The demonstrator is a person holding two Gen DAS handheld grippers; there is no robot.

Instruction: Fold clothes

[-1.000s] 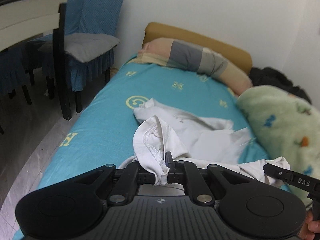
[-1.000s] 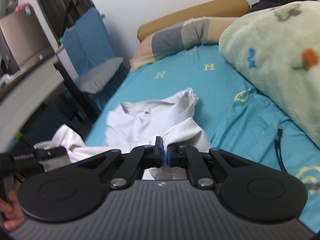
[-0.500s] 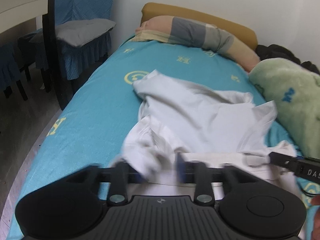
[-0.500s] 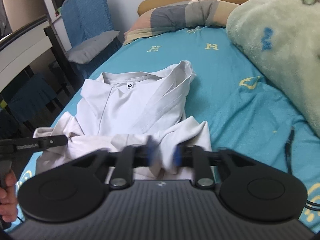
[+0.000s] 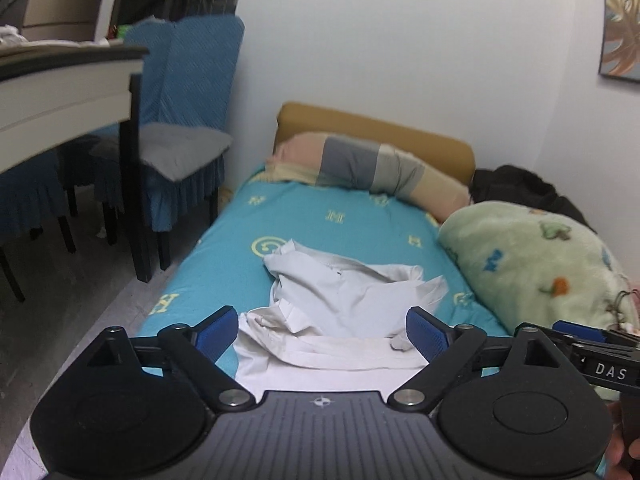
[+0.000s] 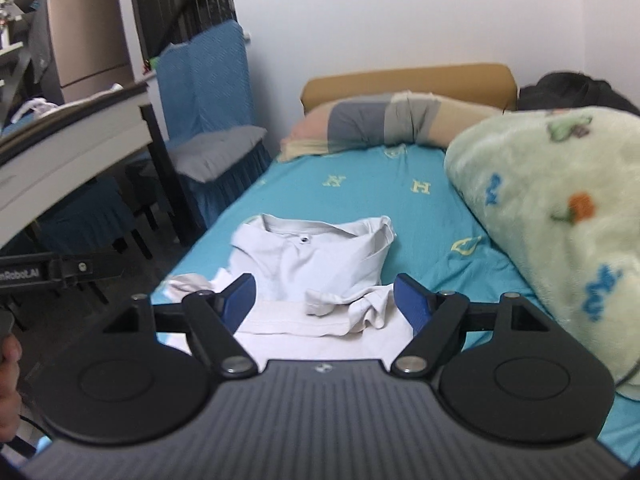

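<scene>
A white shirt [image 5: 344, 300] lies rumpled on the teal bed sheet [image 5: 320, 220], collar toward the pillow, its near hem doubled over itself. It also shows in the right wrist view [image 6: 316, 264], with a button at the collar. My left gripper [image 5: 322, 334] is open and empty, jaws wide apart just above the shirt's near edge. My right gripper [image 6: 324, 300] is open and empty too, over the same near edge. The right gripper's tip [image 5: 580, 336] shows at the right of the left wrist view.
A green fleece blanket [image 6: 560, 208] is heaped along the bed's right side. A striped pillow [image 5: 360, 168] lies at the headboard. A blue-covered chair [image 5: 176, 128] and a white table [image 5: 60, 92] stand left of the bed, with dark floor beside.
Both grippers were shut on the shirt's edge one second ago. They have opened, let the cloth drop onto the bed, and drawn back and up.
</scene>
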